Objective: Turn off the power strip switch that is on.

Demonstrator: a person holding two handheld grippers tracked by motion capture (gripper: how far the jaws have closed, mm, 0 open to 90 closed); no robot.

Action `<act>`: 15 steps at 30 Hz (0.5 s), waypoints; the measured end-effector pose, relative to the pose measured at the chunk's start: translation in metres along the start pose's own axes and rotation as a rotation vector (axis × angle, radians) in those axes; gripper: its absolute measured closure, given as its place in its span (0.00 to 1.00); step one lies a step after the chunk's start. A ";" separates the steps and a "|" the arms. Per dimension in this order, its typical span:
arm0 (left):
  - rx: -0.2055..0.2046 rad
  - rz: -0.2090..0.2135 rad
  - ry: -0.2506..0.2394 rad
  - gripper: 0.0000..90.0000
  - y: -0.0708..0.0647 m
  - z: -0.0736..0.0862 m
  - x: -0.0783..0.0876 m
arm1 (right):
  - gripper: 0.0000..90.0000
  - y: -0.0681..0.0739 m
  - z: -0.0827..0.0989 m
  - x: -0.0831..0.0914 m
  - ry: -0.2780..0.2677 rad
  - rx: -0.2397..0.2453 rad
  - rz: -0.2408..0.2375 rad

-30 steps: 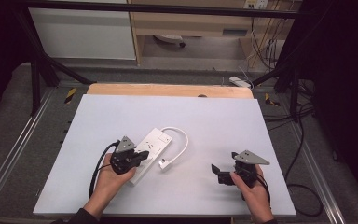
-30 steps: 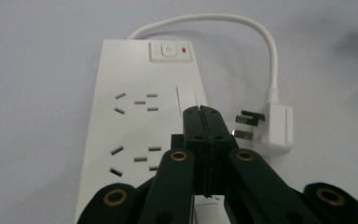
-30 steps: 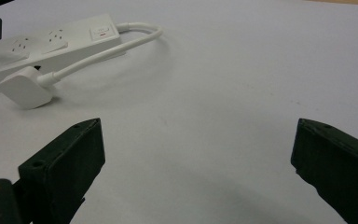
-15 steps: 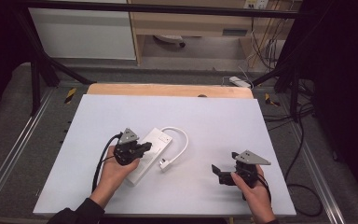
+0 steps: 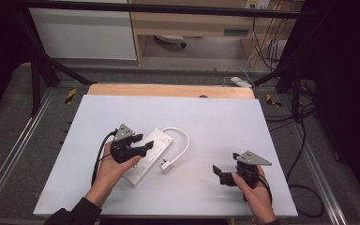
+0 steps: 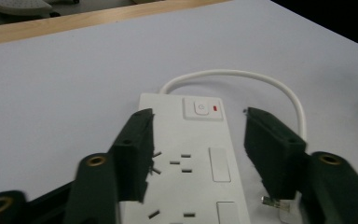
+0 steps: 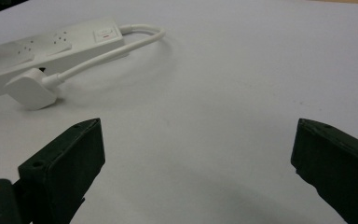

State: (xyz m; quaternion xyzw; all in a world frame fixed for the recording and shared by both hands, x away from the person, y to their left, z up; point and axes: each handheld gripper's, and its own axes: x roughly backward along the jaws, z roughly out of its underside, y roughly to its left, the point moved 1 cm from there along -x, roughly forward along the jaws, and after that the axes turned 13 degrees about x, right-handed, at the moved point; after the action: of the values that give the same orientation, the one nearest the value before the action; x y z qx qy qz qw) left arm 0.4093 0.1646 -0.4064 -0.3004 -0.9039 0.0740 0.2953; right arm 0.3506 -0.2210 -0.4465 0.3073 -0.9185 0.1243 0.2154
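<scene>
A white power strip [image 5: 158, 139] lies slantwise on the white table [image 5: 215, 122], its short cable [image 5: 183, 140] looping round to a white plug [image 5: 165, 164]. My left gripper [image 5: 144, 144] hovers over the strip's middle. Its jaws have just been opening. In the left gripper view they stand apart on either side of the strip [image 6: 200, 154] below the switch [image 6: 203, 108], and no pad presses on it. My right gripper [image 5: 219, 174] is open near the table's front right with nothing between its jaws. In the right gripper view [image 7: 196, 149] the plug [image 7: 30, 91] lies ahead to the left.
A wooden strip [image 5: 168, 90] runs along the table's far edge. Metal rails [image 5: 9, 159] flank the table, and cables [image 5: 304, 192] trail on the floor at the right. Bare table surface lies between the two grippers and at the back.
The left gripper has shifted slightly farther along the power strip, and its jaws, shut before, now stand apart. The right gripper has not moved.
</scene>
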 end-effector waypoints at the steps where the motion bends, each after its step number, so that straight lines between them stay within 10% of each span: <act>1: 0.003 -0.002 -0.008 0.39 -0.001 -0.001 0.000 | 0.04 0.000 0.000 0.000 -0.004 -0.010 -0.002; 6: -0.004 0.012 -0.038 0.14 -0.004 -0.003 0.000 | 0.04 -0.001 0.000 0.001 -0.008 -0.005 0.004; 15: 0.021 0.023 -0.070 0.08 -0.002 -0.012 0.008 | 0.03 0.000 0.000 0.000 0.005 0.013 0.006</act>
State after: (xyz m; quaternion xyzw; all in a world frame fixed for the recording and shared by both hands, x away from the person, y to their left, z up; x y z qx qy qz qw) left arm 0.4100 0.1670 -0.3916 -0.3049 -0.9093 0.0973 0.2659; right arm 0.3503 -0.2207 -0.4467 0.3059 -0.9180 0.1317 0.2154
